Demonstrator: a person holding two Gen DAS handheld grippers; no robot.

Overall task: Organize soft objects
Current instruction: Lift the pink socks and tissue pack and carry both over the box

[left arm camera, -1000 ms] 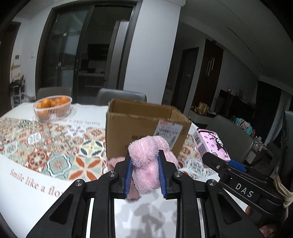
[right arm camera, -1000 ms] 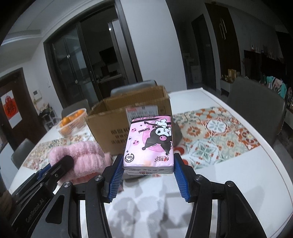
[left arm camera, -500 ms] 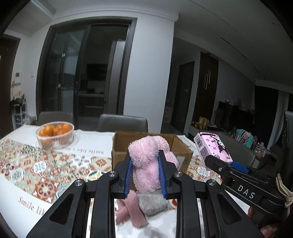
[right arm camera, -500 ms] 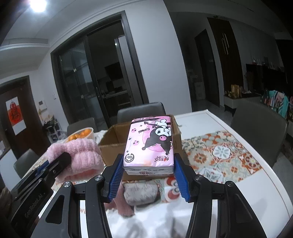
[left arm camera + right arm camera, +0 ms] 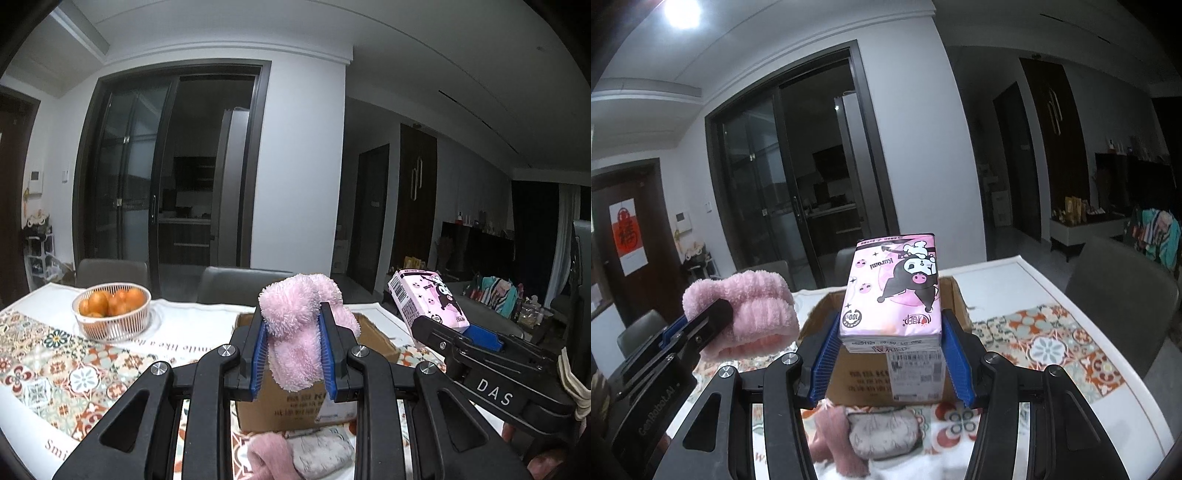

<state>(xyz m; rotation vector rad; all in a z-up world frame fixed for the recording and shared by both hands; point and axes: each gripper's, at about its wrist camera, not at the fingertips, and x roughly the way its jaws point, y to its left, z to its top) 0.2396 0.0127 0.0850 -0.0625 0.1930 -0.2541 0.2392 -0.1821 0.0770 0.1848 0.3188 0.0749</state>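
- Dark glass doors and grey chairs stand behind the worktop (image 5: 207, 325), which wears a patterned cloth.
- Left claw (image 5: 294, 345) is clamped on a fluffy pink towel (image 5: 295, 332), held in the air above the open cardboard box (image 5: 886, 369).
- Right claw (image 5: 892, 350) is clamped on a pink tissue pack (image 5: 892, 291), also raised over the box.
- Near the box's front lie a pink cloth (image 5: 834, 435) and a grey pouch (image 5: 882, 432), touching.
- A basket of oranges (image 5: 111, 310) sits well apart, far left.
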